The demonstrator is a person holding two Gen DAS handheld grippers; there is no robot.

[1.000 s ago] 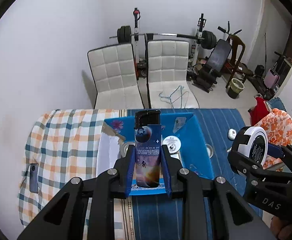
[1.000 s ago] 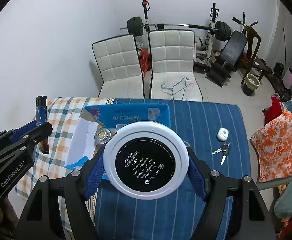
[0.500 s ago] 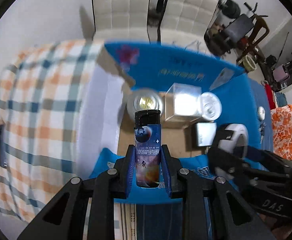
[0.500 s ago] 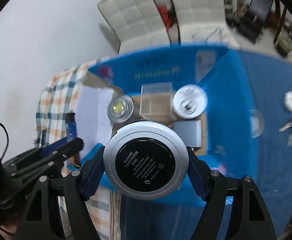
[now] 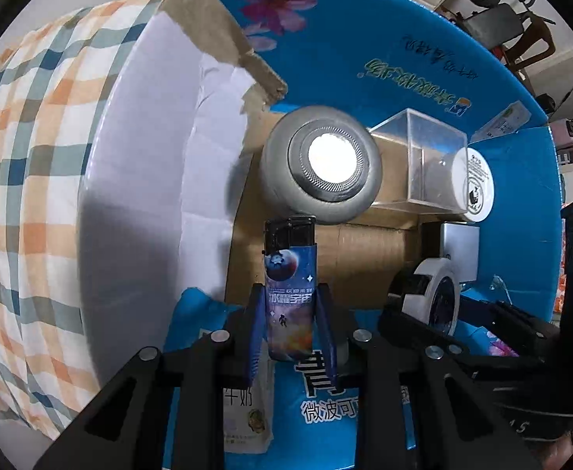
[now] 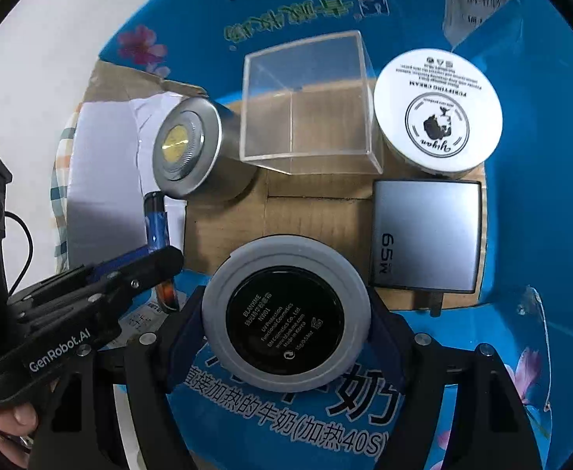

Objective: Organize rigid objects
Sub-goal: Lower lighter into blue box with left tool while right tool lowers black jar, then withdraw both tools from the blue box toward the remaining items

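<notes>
Left gripper (image 5: 290,317) fingers clamping lighter (image 5: 289,286); right gripper (image 6: 286,321) fingers clamping round compact (image 6: 285,319); box (image 6: 541,196) just beyond fingertips.

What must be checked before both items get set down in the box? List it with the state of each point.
1. Left tool grips the lighter firmly: ok, pads press both its sides.
2. Right tool holds the round compact: ok, clamped on both sides.
3. Free cardboard floor in the box ahead of the compact: ok, bare strip between it and the clear cube.
4. Free spot for the lighter beside the metal tin: ok, bare floor below the tin.
5. The two tools clear of each other: ok, apart, though close.
6. Height left above the floor: cannot tell.
</notes>
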